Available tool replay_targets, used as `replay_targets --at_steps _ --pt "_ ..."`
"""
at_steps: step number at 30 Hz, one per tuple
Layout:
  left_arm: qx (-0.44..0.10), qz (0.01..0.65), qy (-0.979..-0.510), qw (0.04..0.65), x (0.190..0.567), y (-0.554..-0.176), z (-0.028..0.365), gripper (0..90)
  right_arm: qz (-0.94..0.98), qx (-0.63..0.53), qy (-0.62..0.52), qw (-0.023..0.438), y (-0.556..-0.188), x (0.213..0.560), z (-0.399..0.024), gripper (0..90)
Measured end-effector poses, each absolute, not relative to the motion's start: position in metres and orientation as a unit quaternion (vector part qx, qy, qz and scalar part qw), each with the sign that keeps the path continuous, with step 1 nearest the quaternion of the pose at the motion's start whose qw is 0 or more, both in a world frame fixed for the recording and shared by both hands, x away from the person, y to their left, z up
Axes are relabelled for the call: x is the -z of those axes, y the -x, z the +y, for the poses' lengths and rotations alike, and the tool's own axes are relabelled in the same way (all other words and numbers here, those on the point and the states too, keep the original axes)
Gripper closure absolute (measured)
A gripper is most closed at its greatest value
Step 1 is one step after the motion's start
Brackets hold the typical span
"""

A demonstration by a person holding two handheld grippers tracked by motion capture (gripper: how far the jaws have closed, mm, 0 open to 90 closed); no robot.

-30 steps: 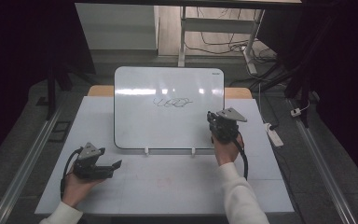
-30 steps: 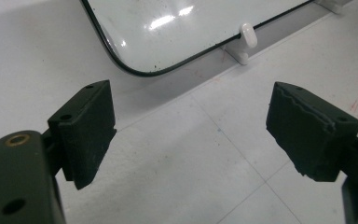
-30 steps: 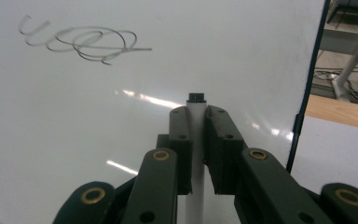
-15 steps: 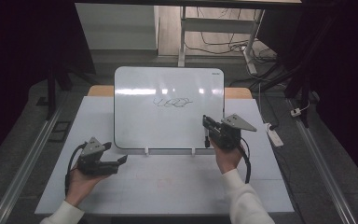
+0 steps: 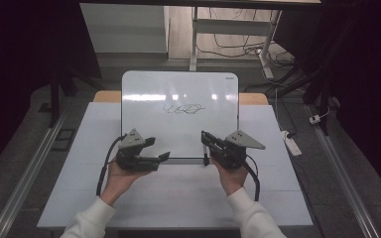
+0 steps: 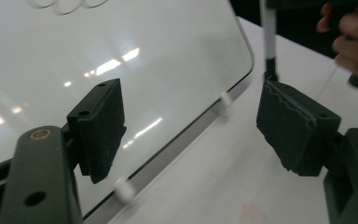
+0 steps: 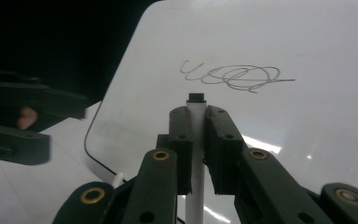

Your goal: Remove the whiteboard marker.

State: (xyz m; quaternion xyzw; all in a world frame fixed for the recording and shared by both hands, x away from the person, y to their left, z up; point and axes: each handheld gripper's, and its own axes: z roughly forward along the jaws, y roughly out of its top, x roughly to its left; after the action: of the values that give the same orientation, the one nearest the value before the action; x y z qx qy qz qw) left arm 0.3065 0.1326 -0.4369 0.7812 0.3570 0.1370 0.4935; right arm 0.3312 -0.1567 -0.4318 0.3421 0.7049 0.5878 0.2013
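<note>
White marker [image 7: 196, 140] sits clamped in the right gripper [image 5: 207, 144], just short of the whiteboard's [image 5: 178, 94] 1 scribble [image 5: 183, 108]; left gripper [image 5: 159, 148] has just been closing, nothing between. Scribble remains; likely uncapping next.

a white marker [image 7: 196, 140] with a black tip stands clamped between the shut jaws of the right gripper [image 5: 207, 148], tip pointing toward 12 o'clock, over the lower right part of the whiteboard [image 5: 178, 94]. the whiteboard is glossy white with rounded corners and a thin dark edge, lying on the bench at its 12 o'clock side; a black scribble [image 5: 183, 108] sits near its centre.
</note>
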Motion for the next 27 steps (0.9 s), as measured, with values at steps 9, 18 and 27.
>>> replay_targets --at_steps 9,18,27 --pt "-0.095 0.334 -0.787 0.51 0.435 -0.32 0.103 30.0 0.706 -0.603 -0.327 0.176 -0.326 0.436 -0.144 80.9" --pt "-0.076 0.302 -0.805 0.505 0.442 -0.323 0.09 46.9 0.711 -0.607 -0.313 0.169 -0.321 0.439 -0.13 80.9" --pt "-0.068 0.294 -0.806 0.51 0.444 -0.324 0.091 63.7 0.711 -0.613 -0.305 0.162 -0.314 0.44 -0.121 80.8"
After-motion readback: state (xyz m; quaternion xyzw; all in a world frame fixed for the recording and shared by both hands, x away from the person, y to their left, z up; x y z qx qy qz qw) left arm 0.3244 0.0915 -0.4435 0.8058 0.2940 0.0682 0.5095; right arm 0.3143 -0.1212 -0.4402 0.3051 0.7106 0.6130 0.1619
